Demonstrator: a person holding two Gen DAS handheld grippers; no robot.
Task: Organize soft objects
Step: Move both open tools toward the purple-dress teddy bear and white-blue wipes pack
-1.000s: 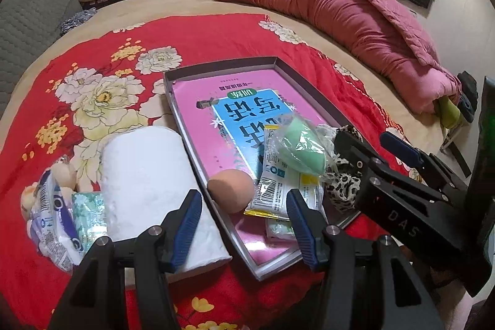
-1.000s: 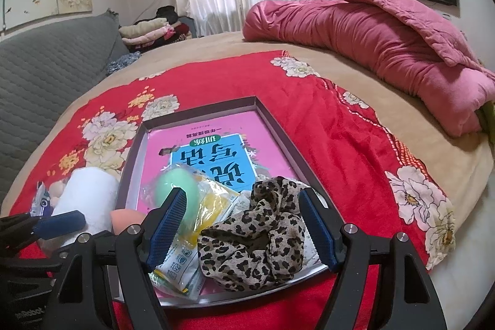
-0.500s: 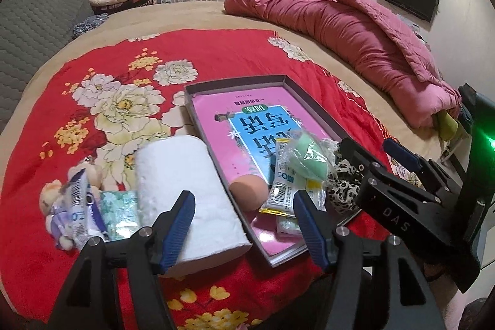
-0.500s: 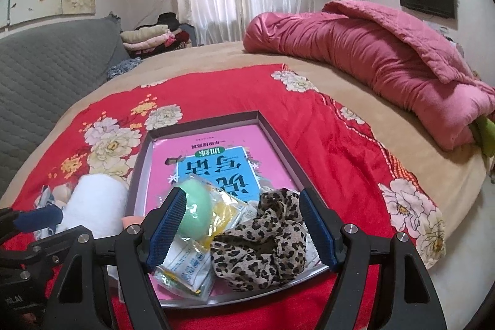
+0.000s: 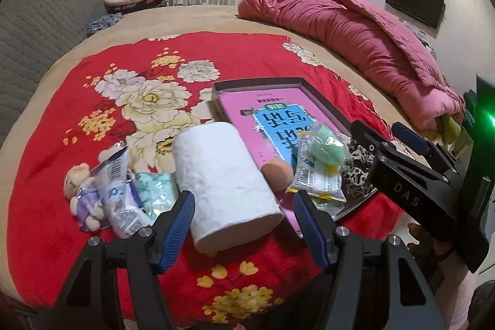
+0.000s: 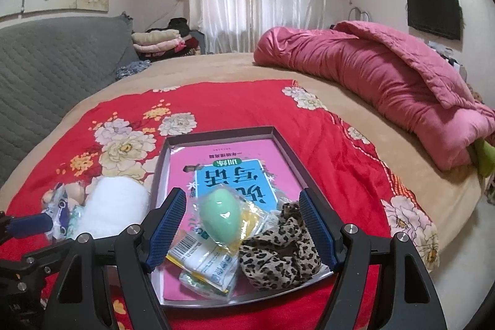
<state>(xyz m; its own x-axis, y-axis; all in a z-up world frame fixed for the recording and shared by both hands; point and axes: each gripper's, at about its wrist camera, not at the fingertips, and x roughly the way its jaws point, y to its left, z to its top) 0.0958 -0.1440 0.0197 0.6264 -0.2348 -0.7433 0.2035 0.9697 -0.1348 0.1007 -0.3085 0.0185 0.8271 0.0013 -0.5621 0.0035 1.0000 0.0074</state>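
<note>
A grey box lid (image 5: 321,102) (image 6: 216,134) with a pink book in it lies on the red floral blanket. In it are a green sponge in wrap (image 5: 326,146) (image 6: 220,212), a peach sponge (image 5: 277,173), wipe packets (image 5: 315,180) (image 6: 204,263) and a leopard scrunchie (image 5: 359,166) (image 6: 278,254). A white roll (image 5: 222,175) (image 6: 113,207), tissue packs (image 5: 123,190) and a small plush bear (image 5: 82,192) lie left of it. My left gripper (image 5: 244,218) is open, empty, above the roll. My right gripper (image 6: 241,232) is open, empty, above the lid.
A pink quilt (image 6: 386,85) is piled at the back right of the bed. A grey headboard (image 6: 58,54) and folded clothes (image 6: 157,40) are at the back left. The bed edge falls off at the right (image 6: 458,237).
Both grippers have pulled back and up from the lid. The left view has swung left, so the roll now sits between its fingers. Nothing on the bed moved.
</note>
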